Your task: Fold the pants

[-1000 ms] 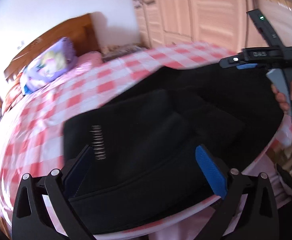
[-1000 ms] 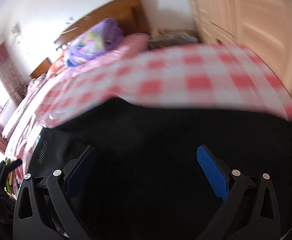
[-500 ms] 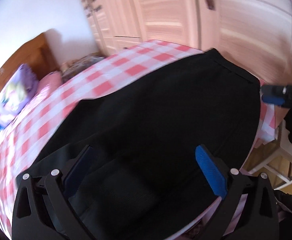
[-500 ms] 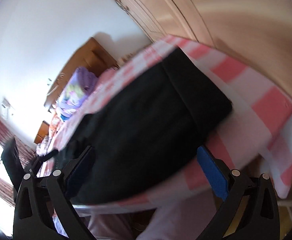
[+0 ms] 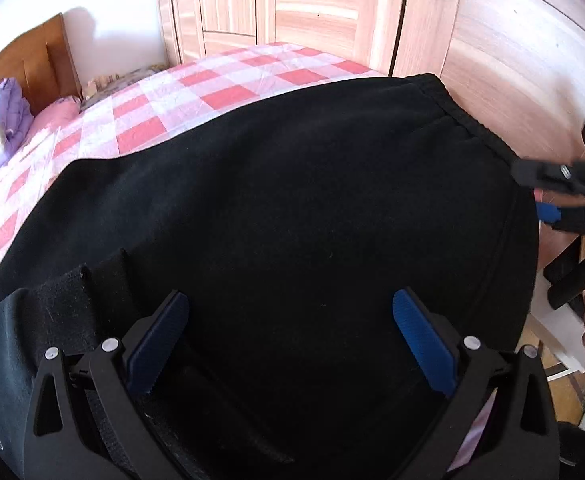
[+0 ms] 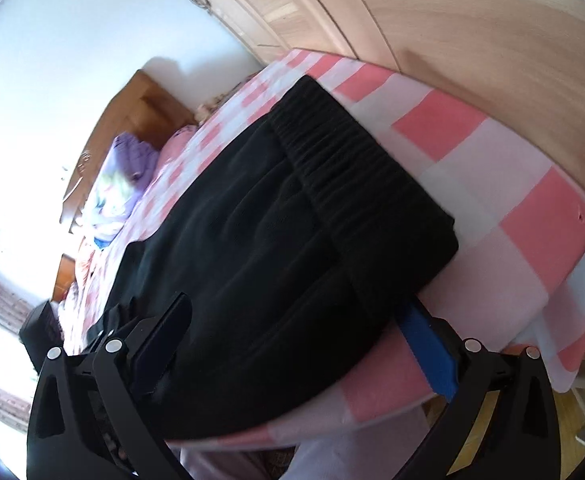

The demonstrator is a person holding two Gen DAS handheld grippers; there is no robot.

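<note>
Black pants [image 5: 292, 208] lie spread on a bed with a pink-and-white checked sheet [image 5: 212, 88]. The ribbed waistband [image 6: 356, 184] lies toward the wardrobe side. My left gripper [image 5: 288, 340] is open, its blue pads [image 5: 424, 344] hovering over the pants near the bed's near edge. My right gripper [image 6: 296, 340] is open and tilted on its side at the near waistband corner, one blue pad [image 6: 428, 356] below the fabric edge and the other above. It also shows at the right edge of the left wrist view [image 5: 548, 192].
A wooden wardrobe [image 5: 332, 12] runs along the far side of the bed. A wooden headboard [image 5: 24, 64] with a purple pillow [image 5: 0, 120] stands at the far left. Floor and a white stool [image 5: 564, 344] lie off the bed's right edge.
Both grippers have swung right toward the waistband end of the pants. The right gripper has rolled onto its side and come down to the waistband corner at the bed edge.
</note>
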